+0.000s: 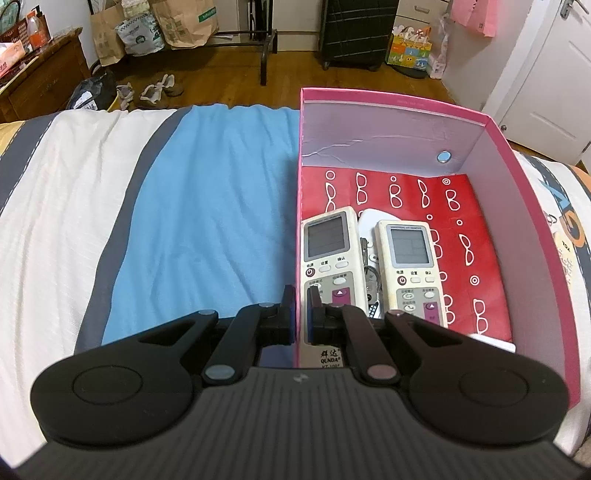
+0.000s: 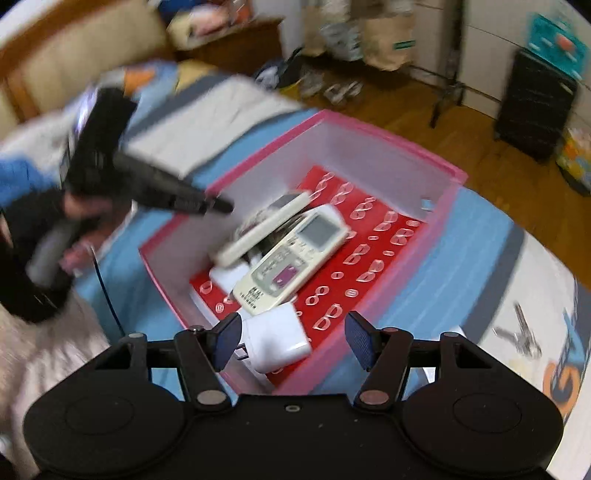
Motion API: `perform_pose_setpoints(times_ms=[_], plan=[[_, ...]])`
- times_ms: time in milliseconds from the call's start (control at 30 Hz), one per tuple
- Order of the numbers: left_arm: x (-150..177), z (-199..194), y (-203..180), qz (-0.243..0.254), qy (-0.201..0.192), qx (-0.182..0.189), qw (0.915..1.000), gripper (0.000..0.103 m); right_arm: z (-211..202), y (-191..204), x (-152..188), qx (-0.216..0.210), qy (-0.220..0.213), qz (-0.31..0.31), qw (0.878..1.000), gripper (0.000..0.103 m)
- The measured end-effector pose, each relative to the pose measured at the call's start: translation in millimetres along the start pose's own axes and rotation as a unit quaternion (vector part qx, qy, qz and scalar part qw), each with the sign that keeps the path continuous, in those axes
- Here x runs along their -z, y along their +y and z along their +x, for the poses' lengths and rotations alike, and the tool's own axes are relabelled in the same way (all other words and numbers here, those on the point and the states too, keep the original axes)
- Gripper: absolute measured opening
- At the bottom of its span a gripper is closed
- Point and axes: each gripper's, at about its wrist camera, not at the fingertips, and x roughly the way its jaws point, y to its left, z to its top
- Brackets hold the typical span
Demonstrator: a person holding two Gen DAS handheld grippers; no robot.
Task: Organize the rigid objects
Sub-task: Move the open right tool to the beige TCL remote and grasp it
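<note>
A pink box (image 1: pixel 391 98) with a red glasses-print liner lies on the bed. Two cream remotes (image 1: pixel 328 258) (image 1: pixel 410 266) lie inside it side by side, with keys (image 1: pixel 369 277) between them. My left gripper (image 1: pixel 300 295) is shut on the box's left wall, one finger outside and one inside over the left remote. In the blurred right wrist view, my right gripper (image 2: pixel 293 325) hovers open over the box's near corner (image 2: pixel 317 373). A white adapter (image 2: pixel 277 339) lies in the box just beside its left finger, not gripped. The left gripper (image 2: pixel 218 205) shows there at the box's far wall.
The bed cover (image 1: pixel 207 221) has blue, white and grey stripes. A bunch of keys (image 2: pixel 521 332) lies on the cover right of the box. Beyond the bed are shoes (image 1: pixel 159 90), paper bags (image 1: pixel 184 26), a black suitcase (image 1: pixel 354 33) and a wooden cabinet (image 1: pixel 40 74).
</note>
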Motion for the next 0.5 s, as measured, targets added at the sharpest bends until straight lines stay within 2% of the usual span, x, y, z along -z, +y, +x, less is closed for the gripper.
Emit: perform_pose_setpoints(times_ms=[100, 200, 400, 500], plan=[[0, 1, -1, 0.0, 0.002, -0.005, 1.0, 0.005, -23, -34, 17, -0.019, -0.024, 0.064, 0.997, 0.067], [-1, 1, -3, 0.001, 0.002, -0.011, 0.9999, 0.005, -32, -71, 39, -0.019, -0.033, 0.132, 0.991, 0.067], [-2, 0, 0, -0.006, 0.006, -0.009, 0.9999, 0.005, -11, -135, 81, 0.007, -0.017, 0.258, 0.966, 0.067], [-2, 1, 1, -0.007, 0.005, -0.009, 0.9999, 0.005, 4, -159, 100, 0.022, -0.021, 0.317, 0.948, 0.067]])
